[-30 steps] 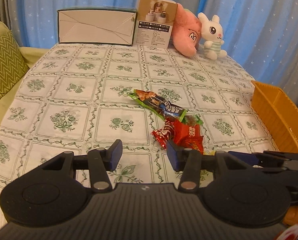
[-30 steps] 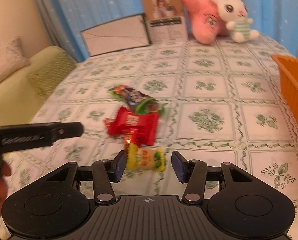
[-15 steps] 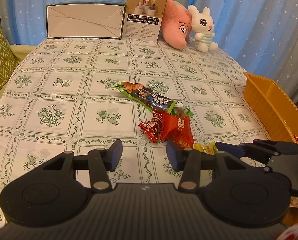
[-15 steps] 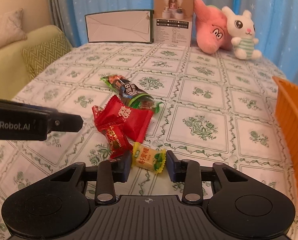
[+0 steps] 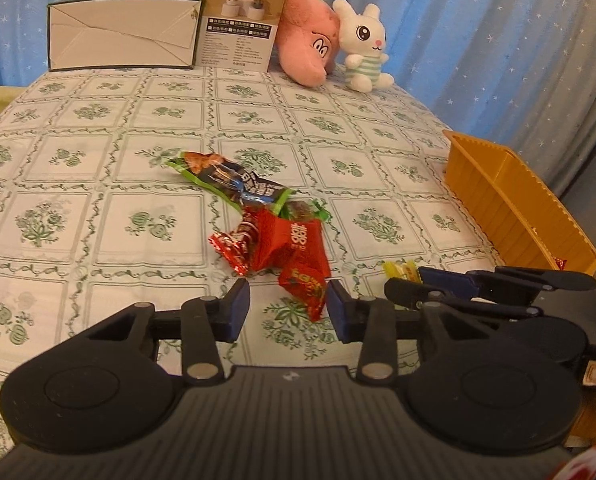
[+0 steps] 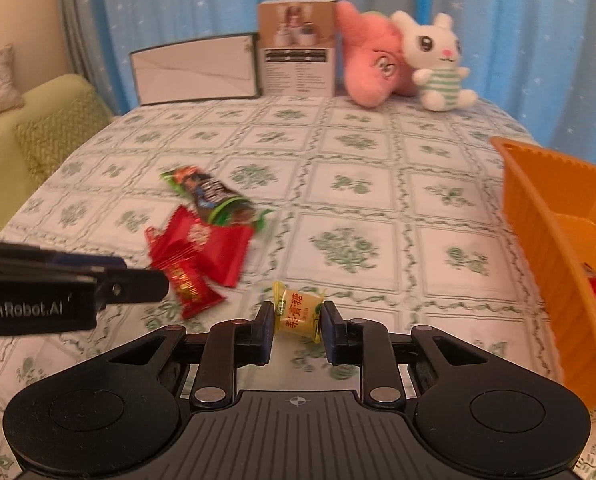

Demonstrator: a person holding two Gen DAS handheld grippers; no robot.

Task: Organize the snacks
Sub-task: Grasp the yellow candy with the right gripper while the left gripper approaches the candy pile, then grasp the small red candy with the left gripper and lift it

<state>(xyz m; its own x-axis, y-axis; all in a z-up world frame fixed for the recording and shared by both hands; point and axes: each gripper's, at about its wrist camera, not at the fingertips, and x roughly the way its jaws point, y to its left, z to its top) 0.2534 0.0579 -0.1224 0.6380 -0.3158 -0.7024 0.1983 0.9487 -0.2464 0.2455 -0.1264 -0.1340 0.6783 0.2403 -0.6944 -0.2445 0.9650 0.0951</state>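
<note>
a table under a white cloth printed with green squares and flower sprigs fills both views. blue curtains dotted with small stars hang behind it, and a yellow-green sofa with cushions stands off its left side. along the far edge stand a wide flat box, a tall printed carton, a pink plush and a white rabbit plush.

near the middle of the cloth the snacks lie in a loose heap: a long green and dark packet, a red wrapper partly on top of it, and a small red sachet nearest the left tool. that tool's jaws are spread and closing, the sachet's tip reaching in between them; no pad presses on it.

the right tool is closing too, and its pads pinch a yellow candy just above the cloth. from the left view only a sliver of that candy shows beyond the tool's tip.

an orange basket sits at the table's right edge, cut off by the frame; something red lies inside it, too little showing to identify. the right view is softly blurred, so print on the packets is hard to read. a scrap of paper at the left view's right edge is cut off.
</note>
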